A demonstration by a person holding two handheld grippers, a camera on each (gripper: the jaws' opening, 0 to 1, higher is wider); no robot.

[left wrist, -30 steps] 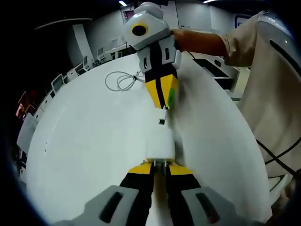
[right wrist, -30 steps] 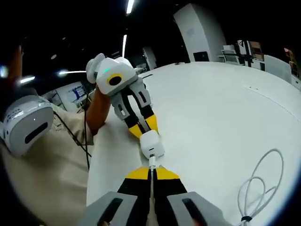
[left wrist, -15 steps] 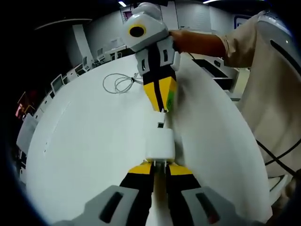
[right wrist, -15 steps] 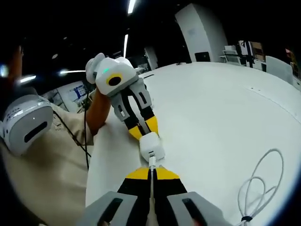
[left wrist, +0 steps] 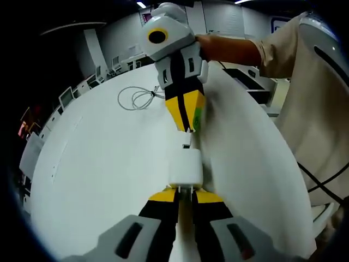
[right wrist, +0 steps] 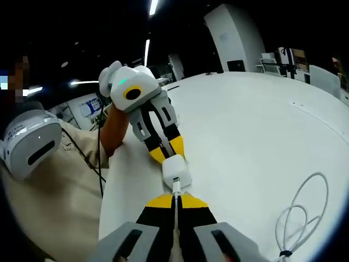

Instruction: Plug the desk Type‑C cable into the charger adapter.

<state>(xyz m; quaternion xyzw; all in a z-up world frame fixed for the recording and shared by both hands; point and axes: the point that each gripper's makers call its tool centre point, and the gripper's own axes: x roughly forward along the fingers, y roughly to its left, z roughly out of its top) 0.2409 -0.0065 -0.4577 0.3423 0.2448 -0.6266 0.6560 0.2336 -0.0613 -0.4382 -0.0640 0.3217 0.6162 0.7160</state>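
Now | left claw (left wrist: 185,191) pinching charger adapter (left wrist: 185,168) | right claw (right wrist: 175,201) pinching Type-C cable (right wrist: 297,218) plug | table (left wrist: 98,174) wide around

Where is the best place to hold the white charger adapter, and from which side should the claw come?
Grip the charger adapter across its flat sides, at the end away from its port, as the left claw does. That probably leaves the port face free for the cable plug in the right claw.

We see a broad white table (left wrist: 98,164), a beige sleeve (left wrist: 319,109), ceiling strip lights (right wrist: 152,7), monitors (left wrist: 66,96) lining the table's far edge
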